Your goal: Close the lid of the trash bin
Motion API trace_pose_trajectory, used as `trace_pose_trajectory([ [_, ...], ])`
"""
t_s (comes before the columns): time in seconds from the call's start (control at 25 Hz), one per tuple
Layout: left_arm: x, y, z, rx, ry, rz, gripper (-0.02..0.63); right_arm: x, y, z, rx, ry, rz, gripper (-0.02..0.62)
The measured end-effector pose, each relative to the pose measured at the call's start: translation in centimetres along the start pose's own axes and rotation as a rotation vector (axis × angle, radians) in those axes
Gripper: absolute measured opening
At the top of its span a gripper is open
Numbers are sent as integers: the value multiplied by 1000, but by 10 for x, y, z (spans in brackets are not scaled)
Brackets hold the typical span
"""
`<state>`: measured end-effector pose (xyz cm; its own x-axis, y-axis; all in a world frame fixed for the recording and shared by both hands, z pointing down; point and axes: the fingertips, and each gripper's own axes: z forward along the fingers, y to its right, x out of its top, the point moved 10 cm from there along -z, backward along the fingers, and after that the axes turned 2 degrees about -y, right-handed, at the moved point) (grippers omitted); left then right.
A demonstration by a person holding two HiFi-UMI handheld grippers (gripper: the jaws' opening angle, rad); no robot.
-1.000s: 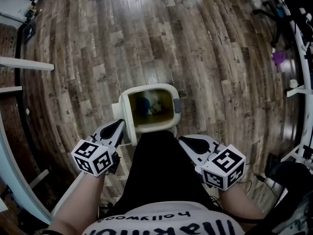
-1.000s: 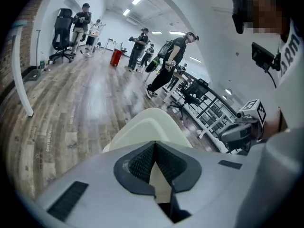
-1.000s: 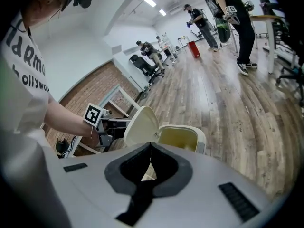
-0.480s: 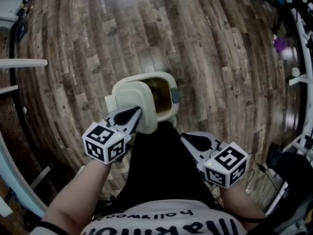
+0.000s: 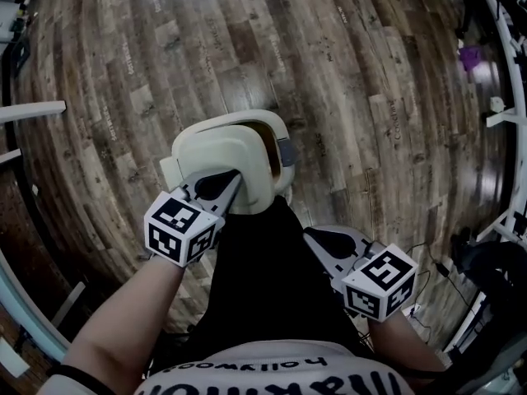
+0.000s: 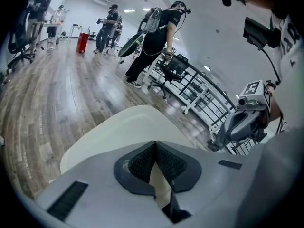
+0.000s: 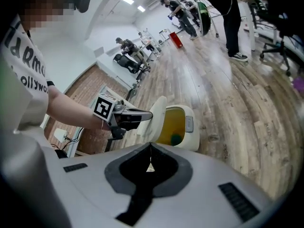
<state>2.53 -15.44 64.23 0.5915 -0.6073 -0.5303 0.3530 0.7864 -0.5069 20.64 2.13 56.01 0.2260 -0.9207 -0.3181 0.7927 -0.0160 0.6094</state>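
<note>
Now, in the head view, the lid lies tipped far over the bin, which stands on the wood floor just ahead of the person's legs. A second ago the lid stood upright at the bin's left rim with the whole mouth open, and half a second ago it covered about half; only a narrow dark strip of the inside now shows along the right rim. The left gripper has followed it across, its tip resting on the lid's near edge, while the right gripper hangs back beside the legs, apart from the bin. In the left gripper view, that gripper's jaws meet at their tips and clamp nothing; the cream lid fills the space just beyond them, so the push looks to be made with the closed tip. The right gripper shows off to the right, idle. In the right gripper view, its own jaws are pressed together and empty. Beyond them the lid is seen edge-on, leaning over the bin, with the left gripper touching its back; the yellowish inside and a green thing are still visible. Judging from this, the closing is well along but unfinished: the lid has yet to seat on the rim.
</note>
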Motion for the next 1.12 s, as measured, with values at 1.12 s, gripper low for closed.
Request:
trace_pose_trajectory([
  [1.12, -1, -20, 92, 18, -368, 226, 8, -28, 35, 9, 11, 20, 200, 8],
])
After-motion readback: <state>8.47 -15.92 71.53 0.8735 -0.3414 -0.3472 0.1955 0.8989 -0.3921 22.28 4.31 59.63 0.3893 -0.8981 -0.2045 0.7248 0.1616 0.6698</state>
